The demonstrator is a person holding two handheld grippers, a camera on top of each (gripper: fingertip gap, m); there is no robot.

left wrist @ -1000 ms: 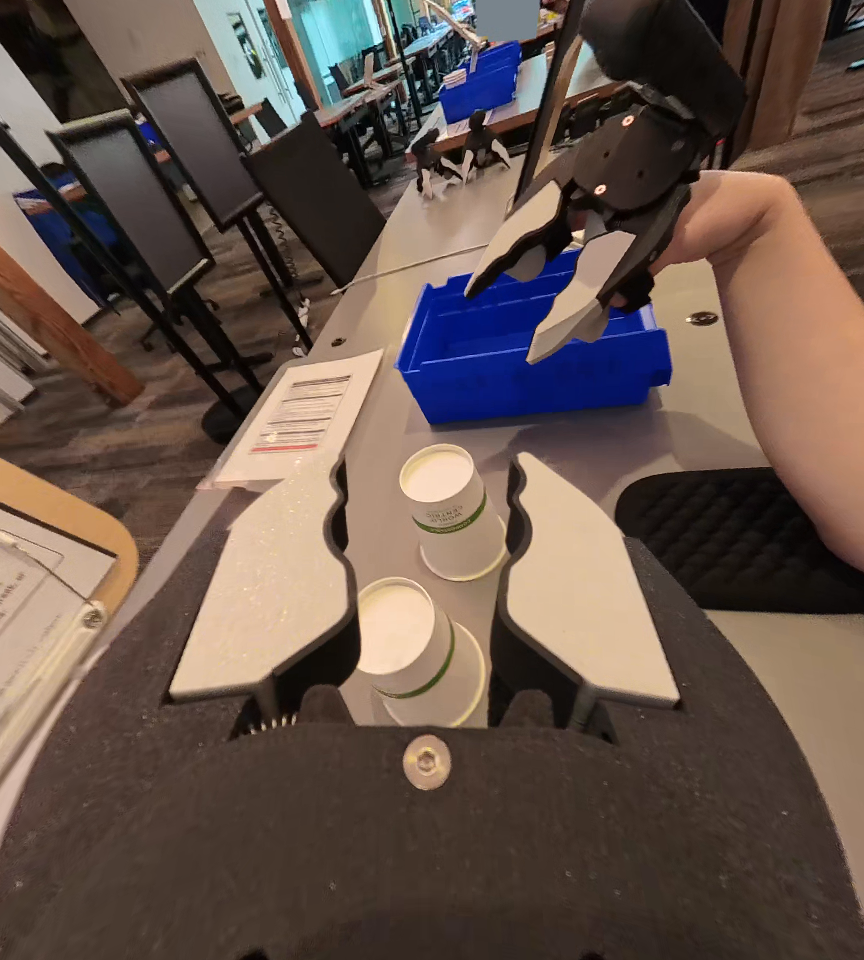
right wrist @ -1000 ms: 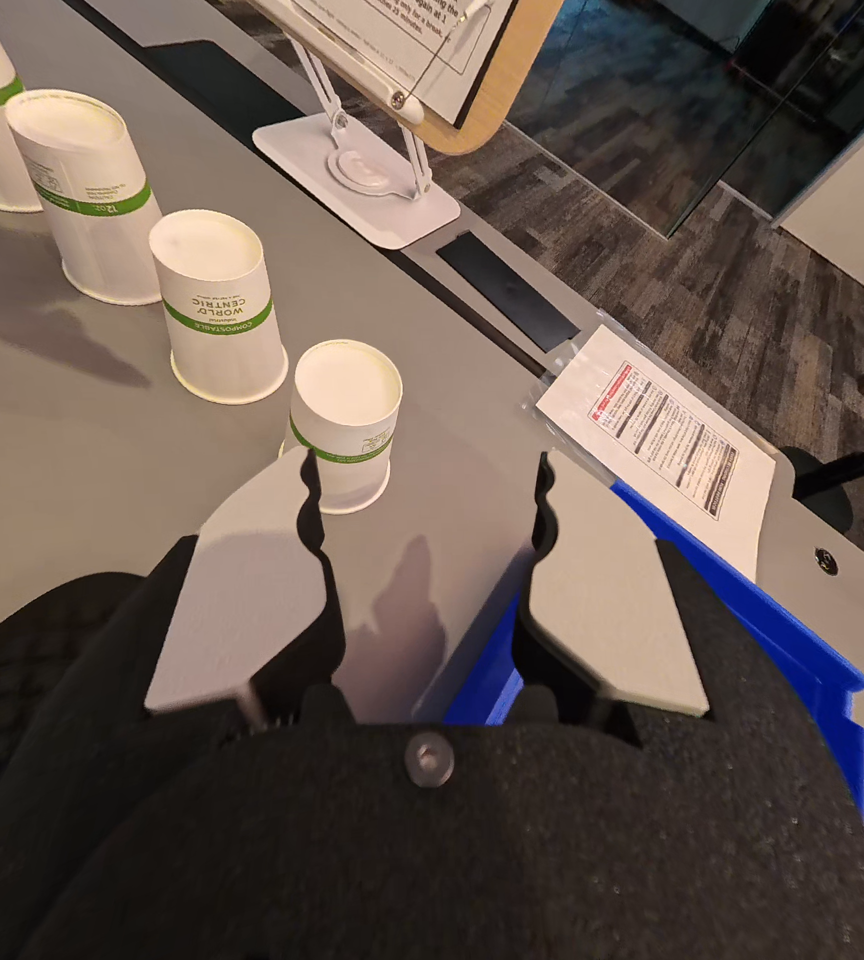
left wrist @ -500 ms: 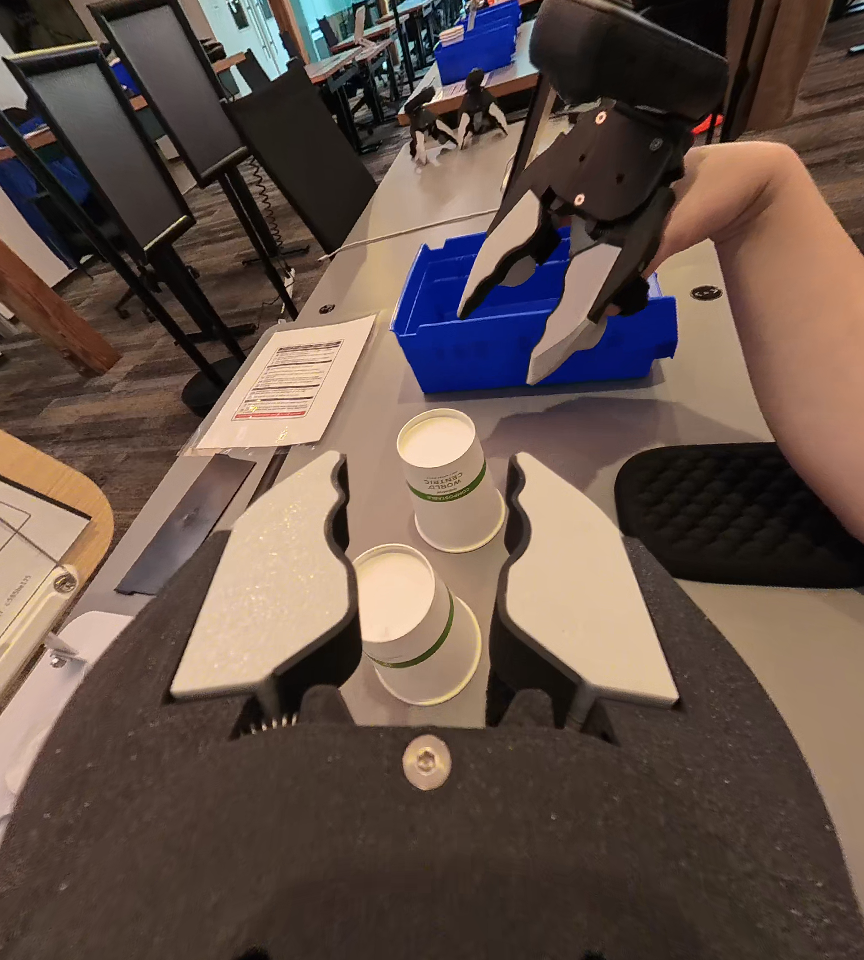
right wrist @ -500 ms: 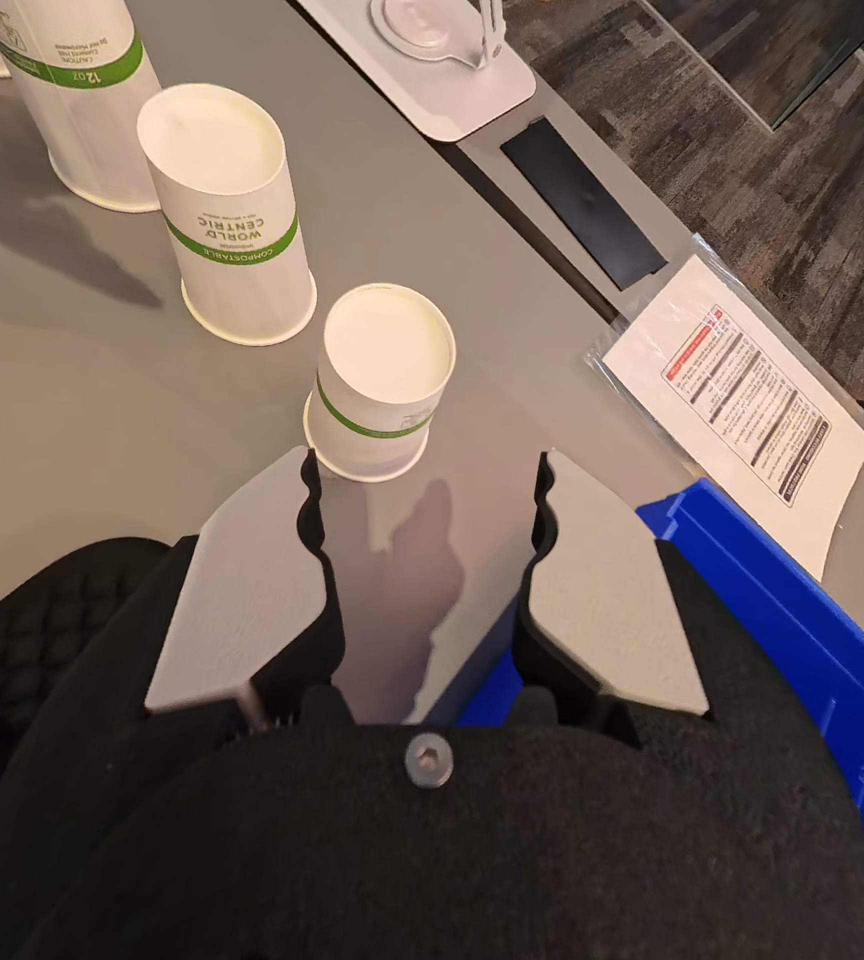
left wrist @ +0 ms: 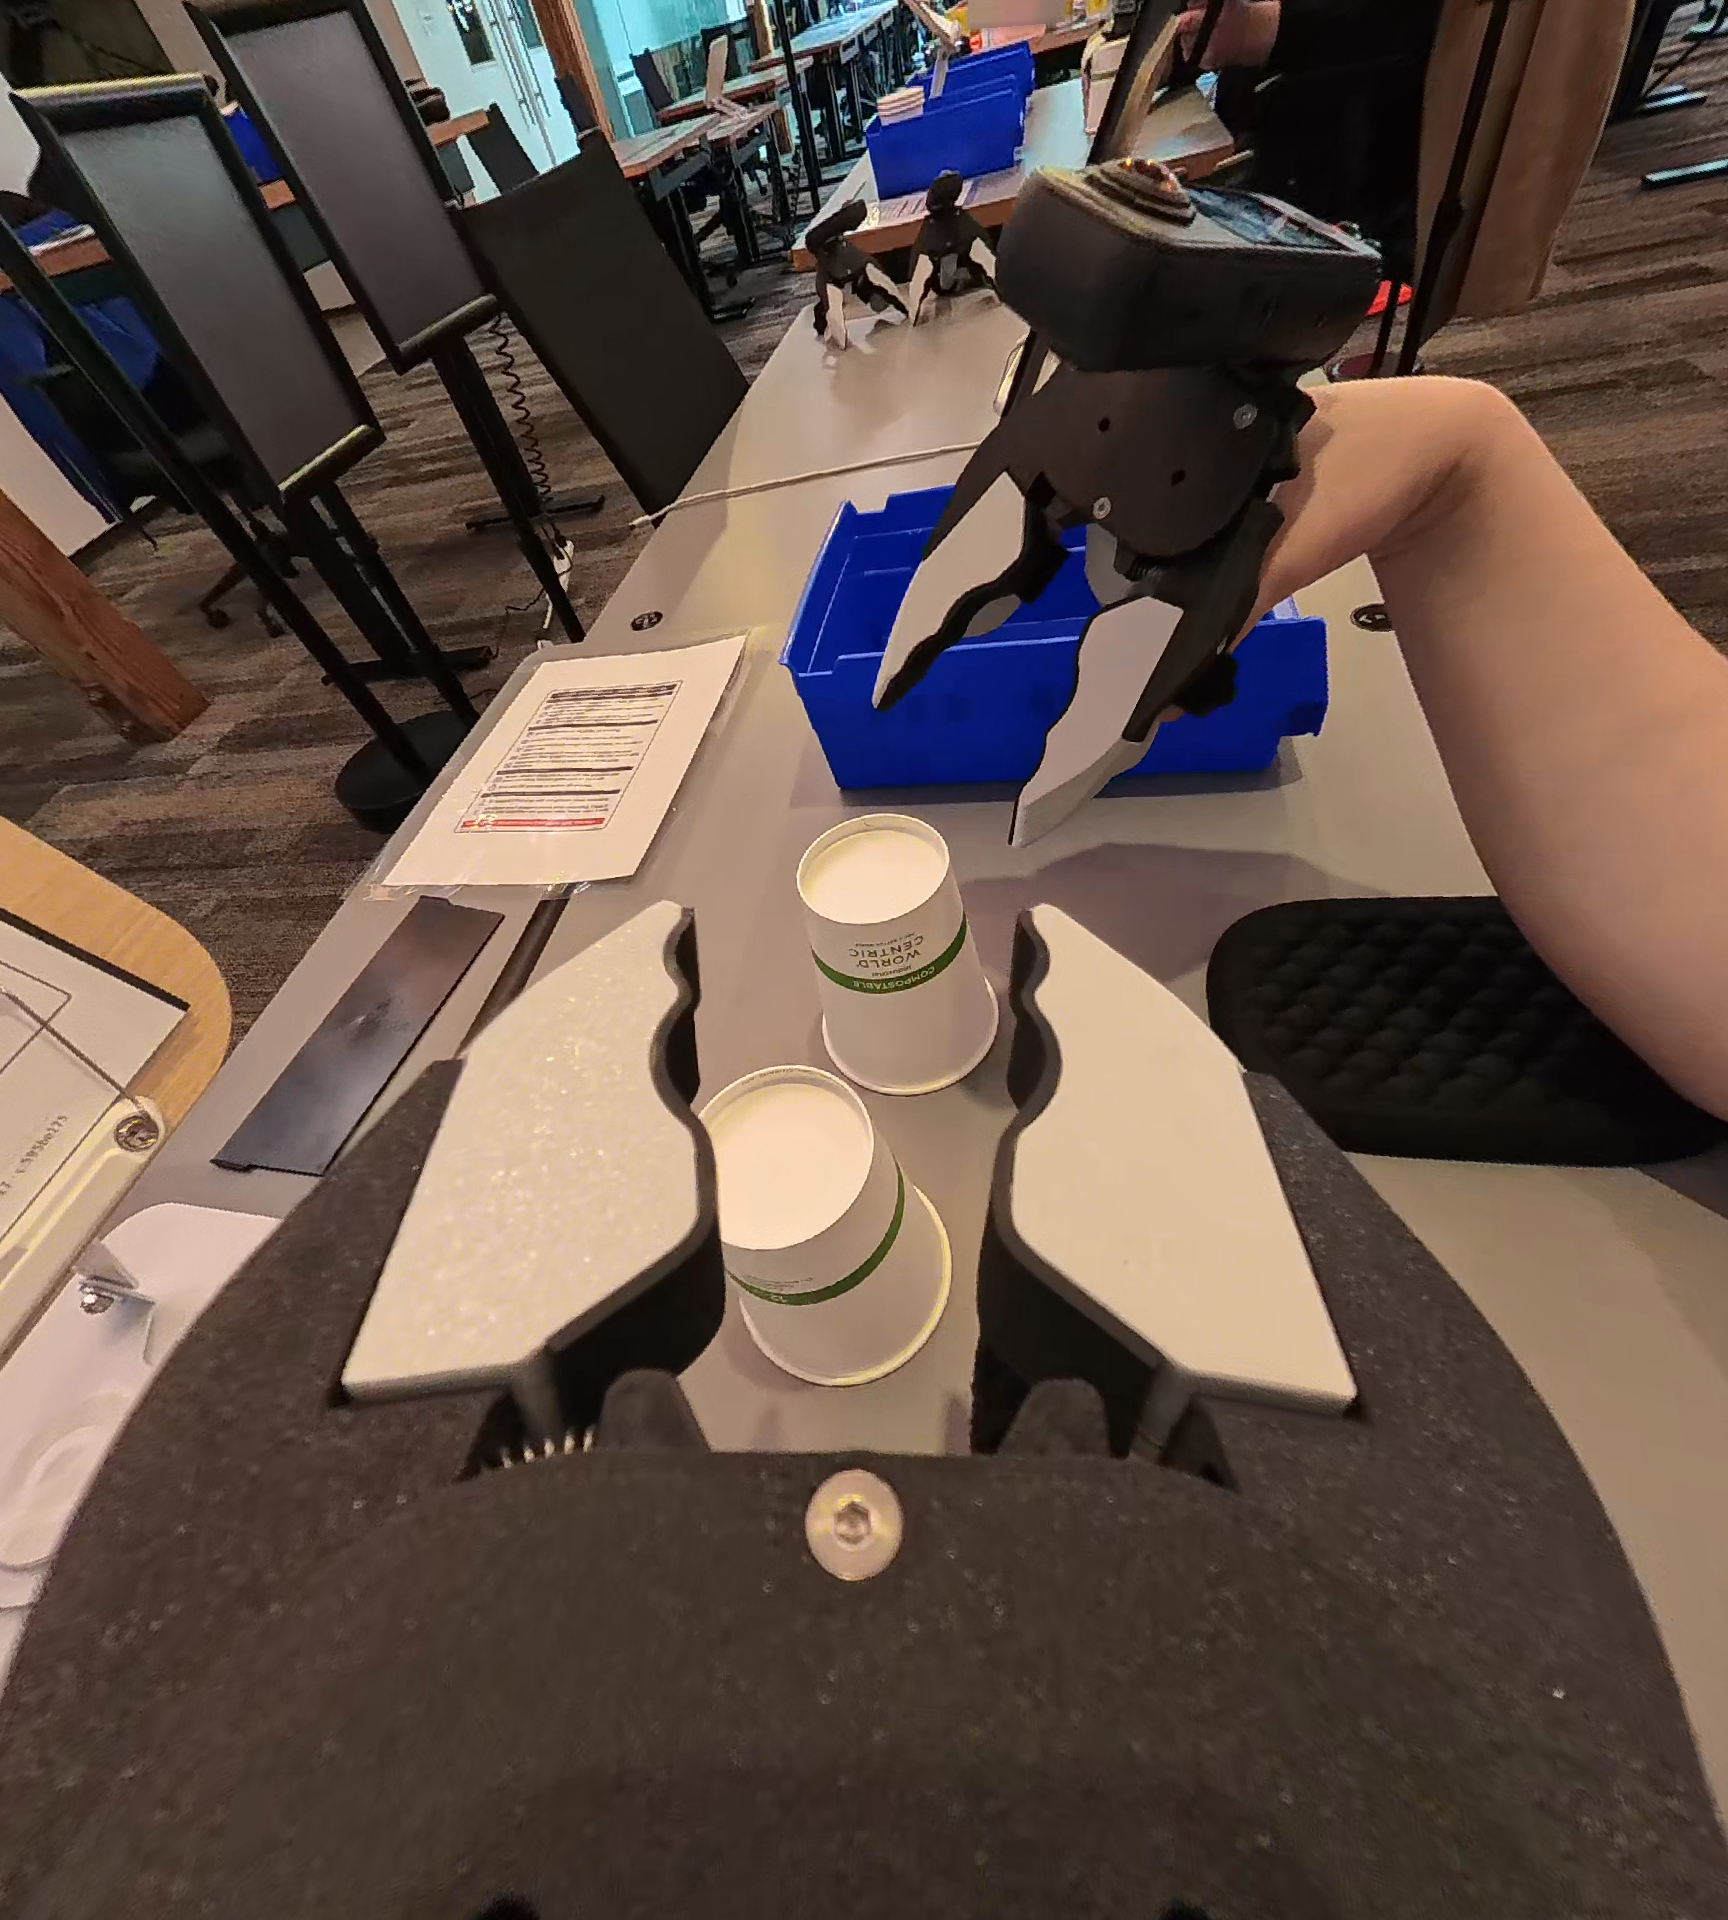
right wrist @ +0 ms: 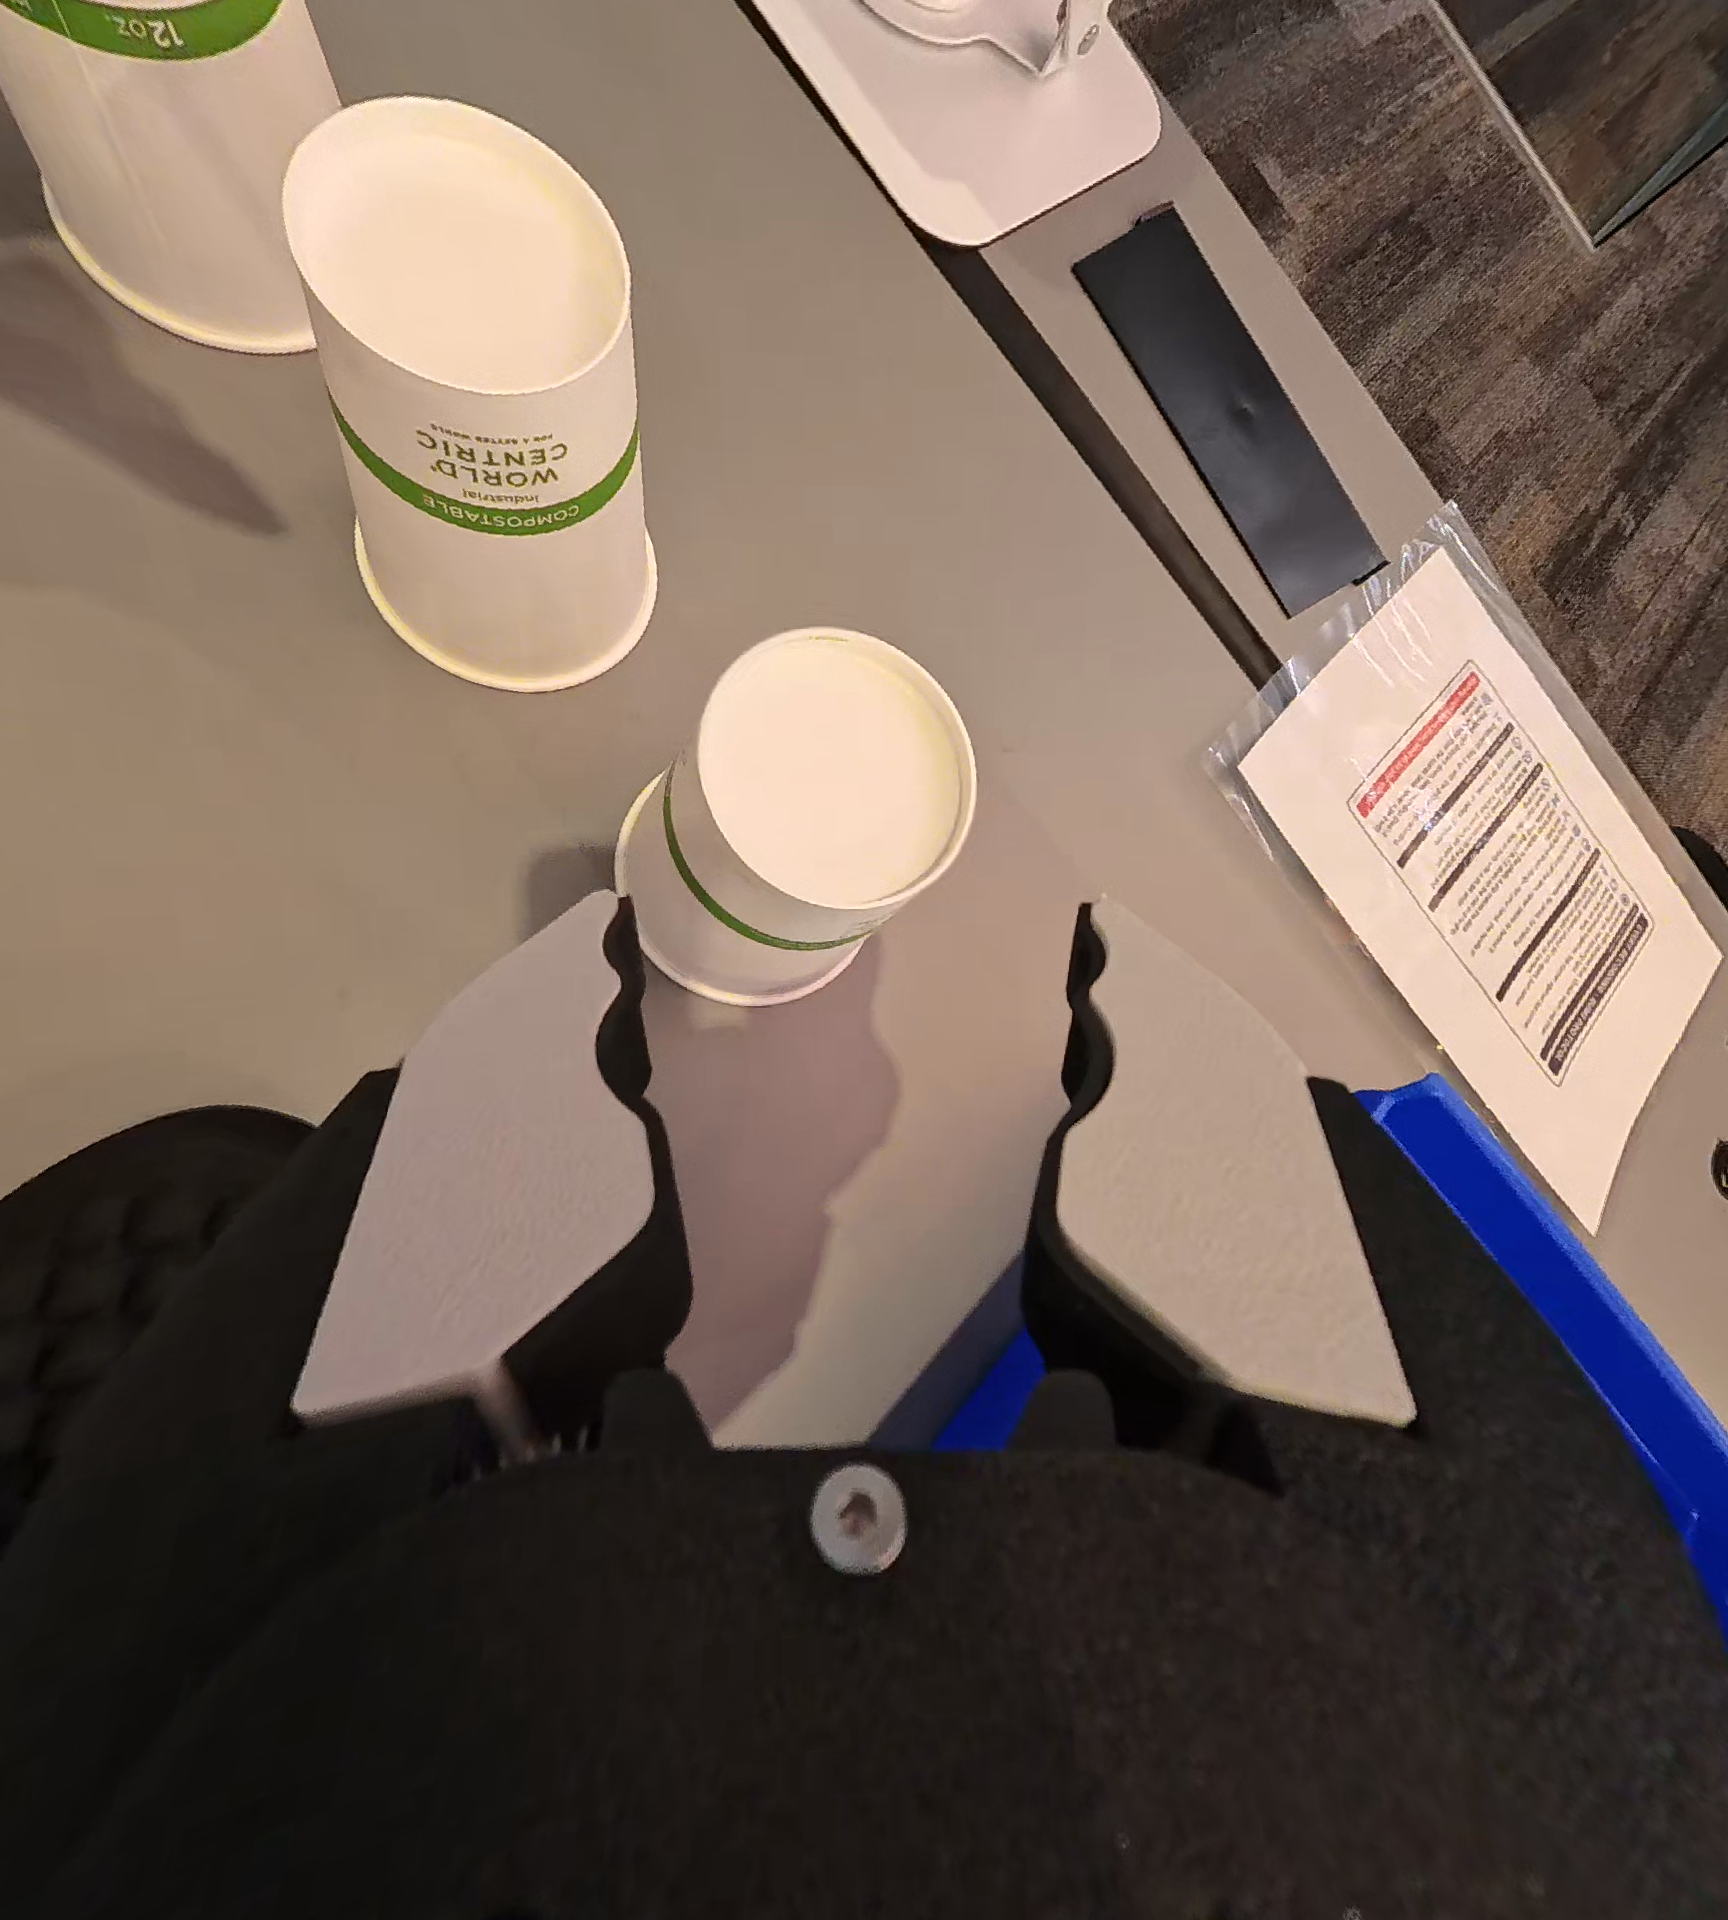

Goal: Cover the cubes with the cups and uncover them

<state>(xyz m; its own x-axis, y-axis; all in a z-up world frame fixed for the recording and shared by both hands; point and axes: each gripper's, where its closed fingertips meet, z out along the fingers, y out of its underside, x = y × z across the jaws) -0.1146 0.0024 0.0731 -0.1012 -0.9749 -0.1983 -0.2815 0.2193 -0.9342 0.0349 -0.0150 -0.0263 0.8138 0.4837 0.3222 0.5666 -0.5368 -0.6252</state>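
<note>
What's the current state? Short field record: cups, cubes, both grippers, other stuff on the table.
cups: three paper cups in view, all upside down on the grey table
end cup: just ahead of the right gripper
second cup: between the open fingers of the left gripper, no contact visible
cubes: none visible
right gripper: open, empty
nearby: blue bin, black pad, printed sheet

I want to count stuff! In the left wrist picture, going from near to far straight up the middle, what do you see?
Left claw → nearest upside-down cup → second upside-down cup → right claw, open above the table → blue bin.
</note>
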